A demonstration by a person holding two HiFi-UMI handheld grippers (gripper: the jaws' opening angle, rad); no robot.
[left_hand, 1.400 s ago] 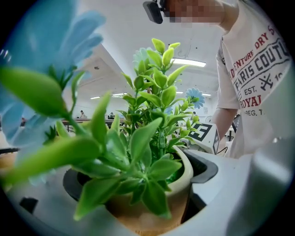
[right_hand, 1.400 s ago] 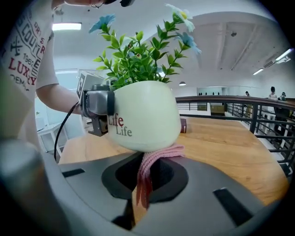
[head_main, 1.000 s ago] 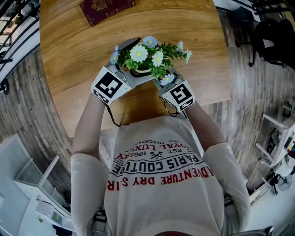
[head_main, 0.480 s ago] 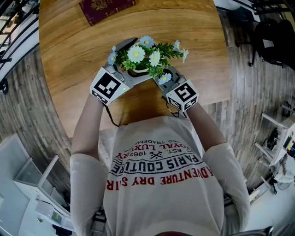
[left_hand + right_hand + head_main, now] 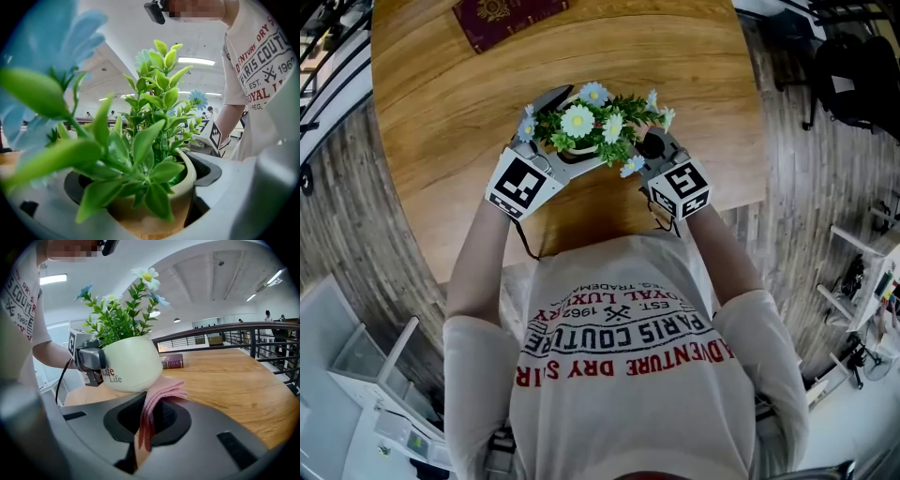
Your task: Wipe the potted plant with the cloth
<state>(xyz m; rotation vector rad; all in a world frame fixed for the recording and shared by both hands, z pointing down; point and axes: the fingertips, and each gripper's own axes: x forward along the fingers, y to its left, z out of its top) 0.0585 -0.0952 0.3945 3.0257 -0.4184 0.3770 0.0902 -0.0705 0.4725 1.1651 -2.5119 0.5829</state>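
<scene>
Head view: the potted plant (image 5: 592, 120) is over the near half of the round wooden desk (image 5: 431, 112), wedged between both grippers, not far from the edge by the person's shirt.
Left side: the left gripper (image 5: 140, 211) is clamped on the cream pot, one jaw on each side, with leaves crowding right up to the lens.
Right side: the right gripper (image 5: 143, 427) is pinching a folded pink cloth (image 5: 161, 391), and the cloth's top is pressed against the pot's lower side, opposite the left gripper.
Pot vs desk: can't tell if the base touches the wood.
Edges: both marker cubes sit near the desk's near rim.
Open room: bare wood runs from the plant to the dark red book (image 5: 511, 17) at the far edge. The right gripper view shows lots of free desk on the right, out to the black railing (image 5: 234, 329).
</scene>
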